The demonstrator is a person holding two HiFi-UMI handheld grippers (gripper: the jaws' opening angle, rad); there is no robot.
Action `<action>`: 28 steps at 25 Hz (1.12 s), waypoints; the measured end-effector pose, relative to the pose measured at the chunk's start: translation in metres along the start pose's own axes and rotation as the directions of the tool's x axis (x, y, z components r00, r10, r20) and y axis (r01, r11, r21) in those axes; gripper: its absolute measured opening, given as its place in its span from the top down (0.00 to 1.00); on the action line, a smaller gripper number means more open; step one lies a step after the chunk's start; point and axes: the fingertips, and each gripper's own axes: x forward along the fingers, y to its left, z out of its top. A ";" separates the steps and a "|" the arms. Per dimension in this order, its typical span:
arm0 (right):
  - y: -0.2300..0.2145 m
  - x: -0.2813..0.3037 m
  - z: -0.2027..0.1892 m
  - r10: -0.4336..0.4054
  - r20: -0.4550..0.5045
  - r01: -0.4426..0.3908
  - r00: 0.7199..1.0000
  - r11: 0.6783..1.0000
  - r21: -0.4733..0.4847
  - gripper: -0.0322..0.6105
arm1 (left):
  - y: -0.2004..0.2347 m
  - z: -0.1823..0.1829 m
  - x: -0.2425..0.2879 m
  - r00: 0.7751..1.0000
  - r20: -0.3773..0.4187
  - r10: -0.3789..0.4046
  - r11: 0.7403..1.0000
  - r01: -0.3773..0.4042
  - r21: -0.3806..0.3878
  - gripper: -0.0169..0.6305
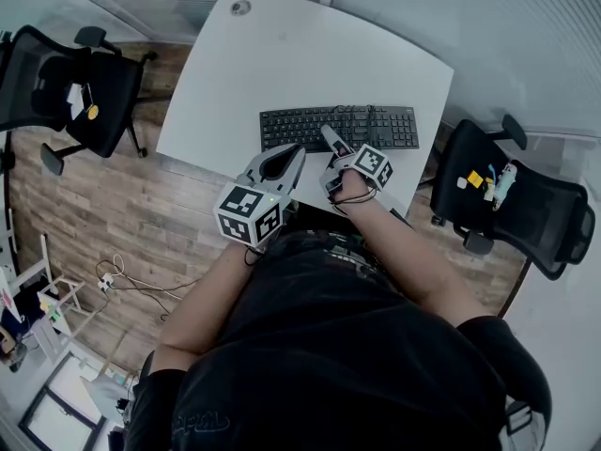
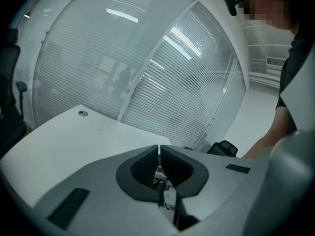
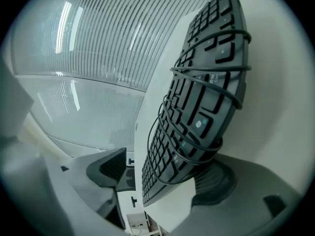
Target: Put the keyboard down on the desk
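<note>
Head view is taken up by the black keyboard [image 1: 376,128], which is laid flat on the white desk [image 1: 282,54] near its front edge, its long side running across the picture. The right gripper [image 1: 333,147] is held at the keyboard's near edge, about midway along it, with one jaw reaching over the keys. In the right gripper view its jaws are seen spread wide. The keyboard stands between them, one pad is well clear of the key side, and the other lies at the keyboard's underside. A thin black cable [image 3: 216,100] is wound in several loops round the keyboard's body.

The left gripper [image 1: 293,153] is held just beside the keyboard's near left corner; contact cannot be judged. In the left gripper view its jaws are pressed together with nothing between them, and bare desk top is seen beyond. A black office chair [image 1: 75,87] is placed at the desk's left and another black chair [image 1: 512,195] at its right, both on wood flooring.
</note>
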 end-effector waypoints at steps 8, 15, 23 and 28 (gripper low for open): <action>-0.005 -0.015 -0.012 -0.009 -0.022 0.009 1.000 1.000 -0.016 0.35 | -0.007 0.000 -0.020 1.000 0.012 -0.005 1.000 0.004 0.019 0.93; -0.012 -0.028 -0.024 -0.028 -0.007 0.028 1.000 0.999 -0.032 0.35 | -0.012 0.003 -0.035 0.999 0.038 -0.014 0.999 0.013 0.042 0.93; -0.006 -0.038 -0.033 -0.026 0.049 0.029 0.998 0.998 -0.050 0.35 | -0.017 0.000 -0.052 0.998 0.042 -0.042 0.997 0.039 0.067 0.93; 0.020 -0.046 -0.030 0.004 0.053 0.007 0.999 0.979 -0.203 0.37 | -0.021 0.000 -0.056 0.997 0.041 -0.065 0.995 0.062 0.083 0.93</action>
